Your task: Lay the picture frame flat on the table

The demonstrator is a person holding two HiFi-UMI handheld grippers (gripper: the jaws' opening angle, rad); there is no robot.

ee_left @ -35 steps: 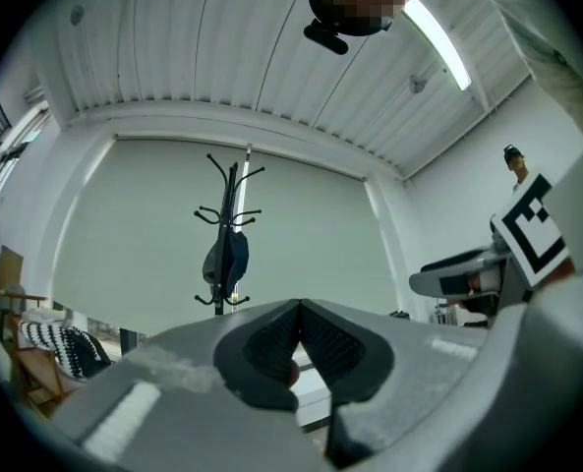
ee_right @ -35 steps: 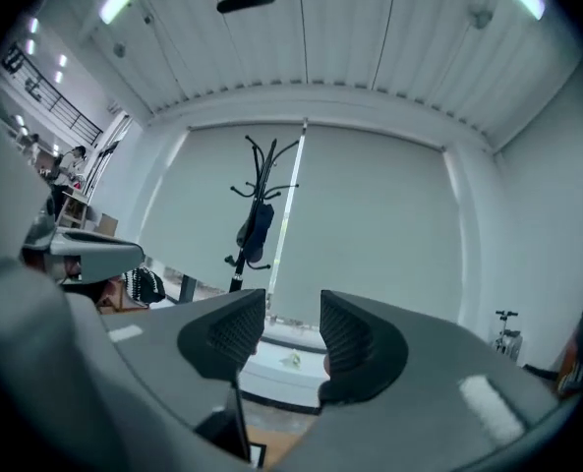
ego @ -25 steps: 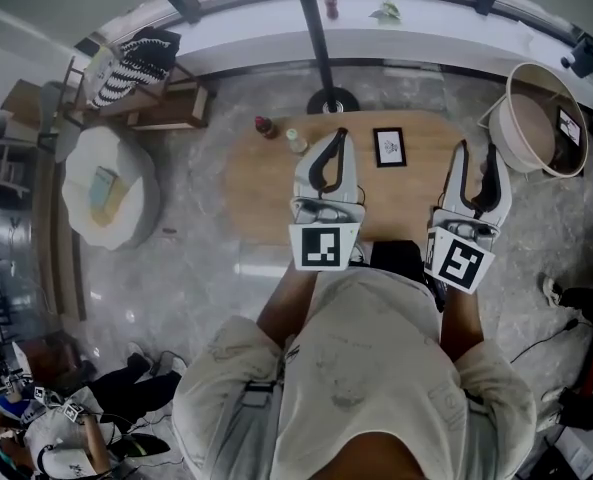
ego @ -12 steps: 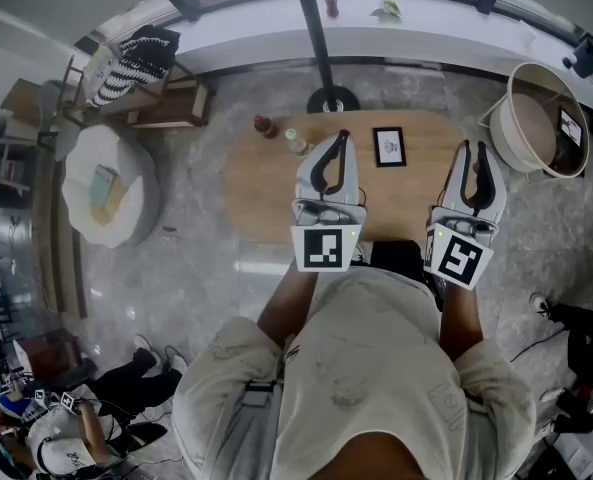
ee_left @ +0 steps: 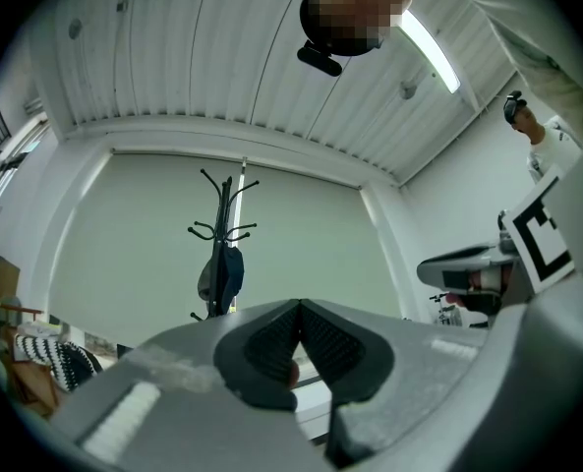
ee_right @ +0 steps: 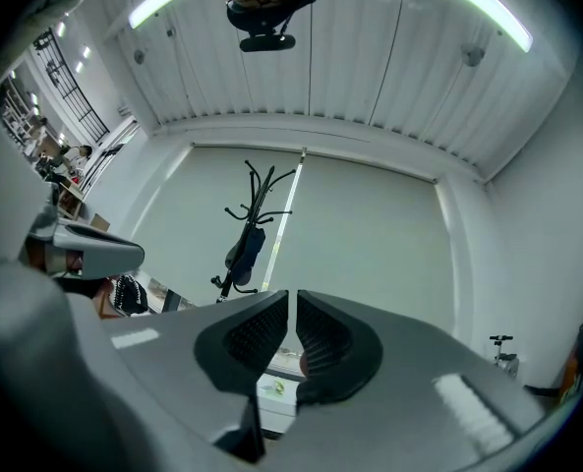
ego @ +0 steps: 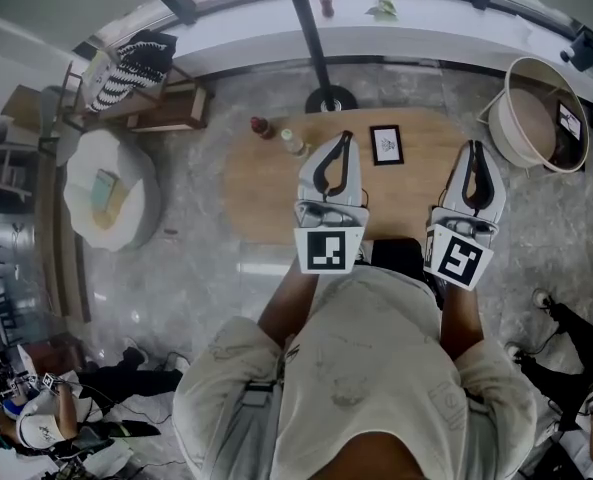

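Note:
The black picture frame (ego: 386,144) sits at the far middle of the oval wooden table (ego: 266,188), its face towards the head view; I cannot tell whether it lies flat or leans. My left gripper (ego: 344,138) (ee_left: 299,305) hovers just left of the frame, shut and empty. My right gripper (ego: 475,148) (ee_right: 292,295) hangs over the table's right end, apart from the frame. Its jaws have just been closing and now stand with only a thin slit between the pads, nothing in it. Both gripper views look up at the wall and ceiling, so the frame is hidden there.
Two small bottles (ego: 263,126) (ego: 294,142) stand at the table's far left. A coat stand's base (ego: 330,99) is behind the table. A big round tub (ego: 536,118) is at the right, a white round seat (ego: 108,188) at the left.
The right gripper's jaws have come together from wide apart. Both grippers have stayed in place, and the picture frame has not moved.

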